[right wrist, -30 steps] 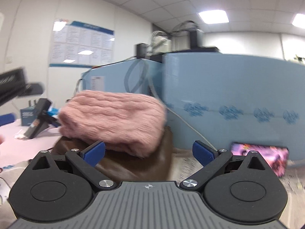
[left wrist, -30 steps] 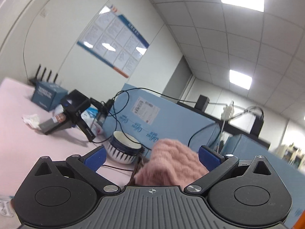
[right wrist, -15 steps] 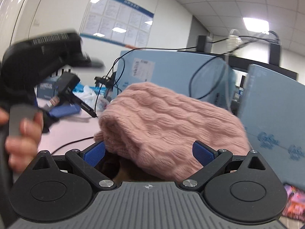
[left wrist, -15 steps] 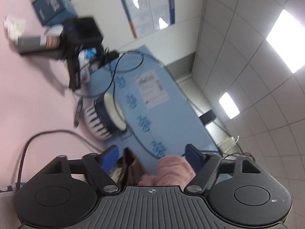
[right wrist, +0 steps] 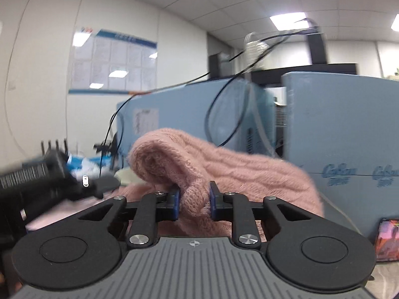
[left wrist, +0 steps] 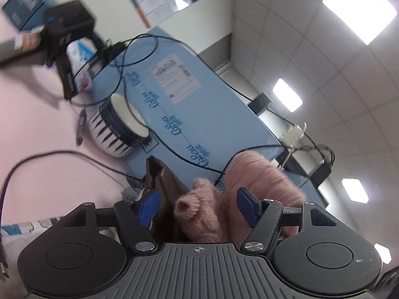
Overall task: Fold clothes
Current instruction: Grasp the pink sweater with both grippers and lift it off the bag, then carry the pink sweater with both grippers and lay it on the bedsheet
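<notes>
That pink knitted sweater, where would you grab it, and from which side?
By a bunched fold at its near edge, coming in level from the front. The pink knitted sweater humps up thick there, and the right gripper is closing on just such a fold.

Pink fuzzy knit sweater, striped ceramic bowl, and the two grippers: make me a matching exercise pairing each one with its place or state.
Things:
1. pink fuzzy knit sweater
2. blue-and-white striped ceramic bowl
3. right gripper
4. left gripper

Places or states:
A. jaws closing, pads not pressing on the knit and the brown fabric between them
B. pads pinching a fold of knit
C. heaped in front of the blue foam panels
D. on the pink tabletop beside a blue foam panel

Pairs: 1-C, 2-D, 3-B, 4-A
</notes>
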Tool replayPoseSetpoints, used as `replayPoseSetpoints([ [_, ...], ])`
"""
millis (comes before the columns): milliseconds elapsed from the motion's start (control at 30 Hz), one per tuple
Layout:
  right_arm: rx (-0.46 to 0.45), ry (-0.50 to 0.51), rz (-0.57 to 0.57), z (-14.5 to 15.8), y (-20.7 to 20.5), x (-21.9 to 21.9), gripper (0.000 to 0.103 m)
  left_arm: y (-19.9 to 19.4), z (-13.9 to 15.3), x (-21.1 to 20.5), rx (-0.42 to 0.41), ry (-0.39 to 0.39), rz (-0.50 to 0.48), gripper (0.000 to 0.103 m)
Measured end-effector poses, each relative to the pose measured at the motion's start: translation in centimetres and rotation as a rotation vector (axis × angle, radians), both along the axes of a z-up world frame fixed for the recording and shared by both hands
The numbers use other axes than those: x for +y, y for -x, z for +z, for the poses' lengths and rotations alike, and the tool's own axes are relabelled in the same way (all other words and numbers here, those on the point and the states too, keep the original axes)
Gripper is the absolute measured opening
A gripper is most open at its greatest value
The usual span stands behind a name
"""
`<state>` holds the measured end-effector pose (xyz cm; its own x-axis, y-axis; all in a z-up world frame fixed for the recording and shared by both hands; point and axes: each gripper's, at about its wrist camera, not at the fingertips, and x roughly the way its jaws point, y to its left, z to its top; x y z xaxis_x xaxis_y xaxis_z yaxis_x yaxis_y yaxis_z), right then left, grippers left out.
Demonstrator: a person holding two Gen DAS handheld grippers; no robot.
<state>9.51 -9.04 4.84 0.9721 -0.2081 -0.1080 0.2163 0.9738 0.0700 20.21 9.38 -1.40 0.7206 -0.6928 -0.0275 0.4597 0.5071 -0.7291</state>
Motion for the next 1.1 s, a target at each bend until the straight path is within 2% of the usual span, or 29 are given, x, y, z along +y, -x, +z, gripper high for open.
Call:
replayPoseSetpoints([
  [100,-0.039,-0.069,0.024,0.8,1.7,-1.3,0.018,0.1,0.0,-1.5,-0.022,-0.056,-0.035,0.067],
  [133,-0.049,-0.072,0.024,1.0,2.3,-1.5,0.018,0.0,0.0,-2.1,-0.021,-0.086,-0.039,0.054],
  [167,-0.056,-0.074,0.019,1.1,2.8,-1.6,0.018,0.1,-0.1,-2.6,-0.027,-0.125,-0.032,0.037],
  [200,-0.063,-0.075,0.015,1.3,3.3,-1.8,0.018,0.3,0.0,-3.1,-0.039,-0.165,-0.020,0.034],
  [233,-0.069,-0.079,0.011,1.4,3.8,-2.0,0.018,0.7,0.0,-3.3,-0.067,-0.197,-0.006,0.027],
  [267,-0.076,-0.090,0.008,1.5,4.2,-2.2,0.017,1.0,0.1,-3.3,-0.102,-0.210,-0.006,0.019],
  [333,-0.098,-0.092,0.002,2.0,5.1,-2.4,0.017,1.9,0.5,-3.1,-0.161,-0.227,0.012,0.012],
  [433,-0.144,-0.093,0.002,3.3,7.1,-2.6,0.016,3.5,1.3,-3.0,-0.248,-0.232,0.036,0.011],
  [700,-0.266,-0.126,-0.044,6.6,15.7,-5.1,0.015,8.1,3.5,-3.0,-0.417,-0.176,-0.051,0.010],
  [933,-0.260,-0.136,-0.179,6.3,25.4,-9.4,0.014,13.4,3.9,-6.2,-0.504,-0.233,-0.293,0.010],
  [1100,-0.149,-0.161,-0.322,3.1,32.3,-12.5,0.014,15.8,3.1,-8.8,-0.494,-0.353,-0.473,0.010],
])
